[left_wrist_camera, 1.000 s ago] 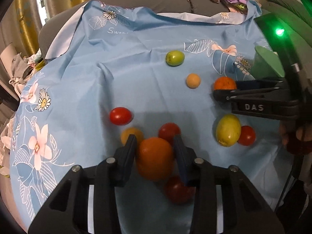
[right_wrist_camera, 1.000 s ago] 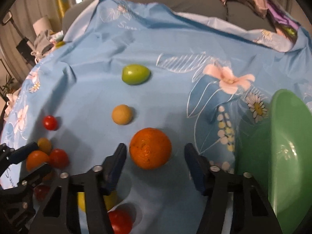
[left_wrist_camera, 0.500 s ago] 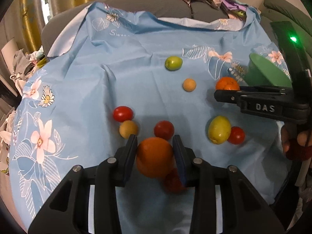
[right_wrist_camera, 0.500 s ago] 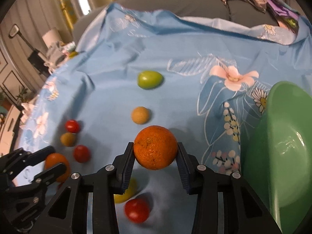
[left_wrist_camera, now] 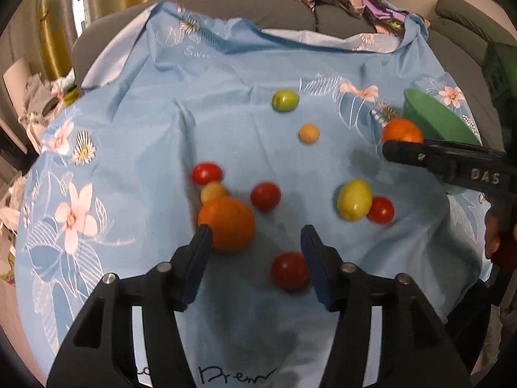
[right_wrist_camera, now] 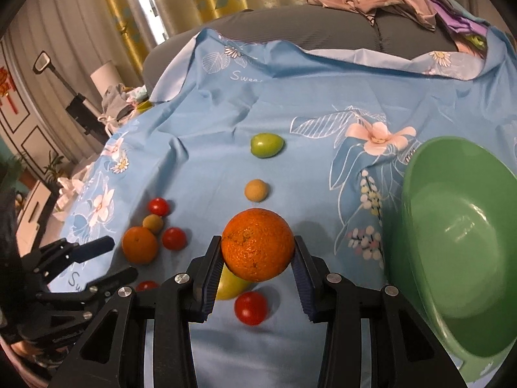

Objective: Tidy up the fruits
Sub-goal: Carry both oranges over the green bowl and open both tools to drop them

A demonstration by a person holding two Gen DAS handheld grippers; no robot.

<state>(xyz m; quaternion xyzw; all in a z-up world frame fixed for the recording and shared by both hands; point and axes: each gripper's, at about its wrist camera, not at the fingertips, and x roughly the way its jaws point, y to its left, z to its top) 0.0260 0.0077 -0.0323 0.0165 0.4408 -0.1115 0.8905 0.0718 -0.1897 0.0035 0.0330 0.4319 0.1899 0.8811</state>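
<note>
- The right gripper (right_wrist_camera: 258, 260) is clamped on an orange (right_wrist_camera: 257, 244), both blue-padded fingers pressed to its sides, holding it above the blue floral cloth (right_wrist_camera: 323, 97) just beside the green bowl (right_wrist_camera: 458, 258).
- The left gripper (left_wrist_camera: 257, 239) has its jaws spread wide and holds nothing; a second orange (left_wrist_camera: 226, 223) sits on the cloth against its left fingertip (left_wrist_camera: 203, 237).
- That second orange touches a small tan fruit (left_wrist_camera: 213, 192), with a red tomato (left_wrist_camera: 206, 173) just beyond it and another red tomato (left_wrist_camera: 265, 196) beside the orange.
- 1 more red tomato (left_wrist_camera: 290, 271) lies near the cloth's front edge, just inside the left gripper's right finger.
- A yellow-green lemon (left_wrist_camera: 354, 199) lies touching a red tomato (left_wrist_camera: 380, 210) toward the cloth's right edge.
- A green fruit (right_wrist_camera: 267, 145) and a small tan ball-shaped fruit (right_wrist_camera: 256, 190) lie mid-cloth, well apart from the front cluster.
- The bowl stands at the cloth's right edge, tilted in the right view, with nothing visible inside.
- Writing: "DAS" in white letters on the side of the right gripper, seen from the left camera; pale script "Swee…" printed on the cloth near its back edge, cut off by a fold; black handwritten script at the front edge, reading roughly "Prem", not clear enough to be sure.
</note>
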